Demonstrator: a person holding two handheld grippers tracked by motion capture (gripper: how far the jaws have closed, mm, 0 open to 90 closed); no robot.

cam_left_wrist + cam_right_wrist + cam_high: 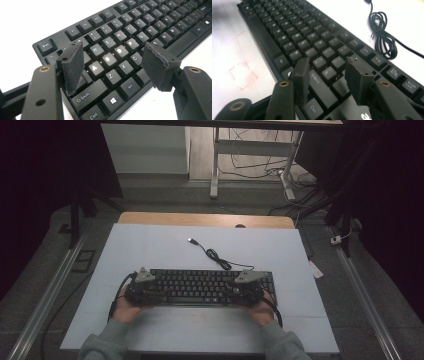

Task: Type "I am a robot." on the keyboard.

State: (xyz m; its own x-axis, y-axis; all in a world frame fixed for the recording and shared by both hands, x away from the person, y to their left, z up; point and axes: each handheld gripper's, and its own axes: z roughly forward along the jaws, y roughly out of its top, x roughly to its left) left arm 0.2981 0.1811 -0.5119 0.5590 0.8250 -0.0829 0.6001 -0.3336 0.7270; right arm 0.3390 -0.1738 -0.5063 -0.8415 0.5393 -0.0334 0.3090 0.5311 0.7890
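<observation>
Keyboard (200, 287) lies beneath both grippers, left gripper (112, 65) and right gripper (325, 77) jaws spread above its keys.

From up top I've got the black keyboard (200, 287) lying flat on the white tabletop (165, 250), left gripper (139, 287) at its left end, right gripper (246, 289) at its right. Its coiled USB cable (216, 255) trails off behind it.
</observation>
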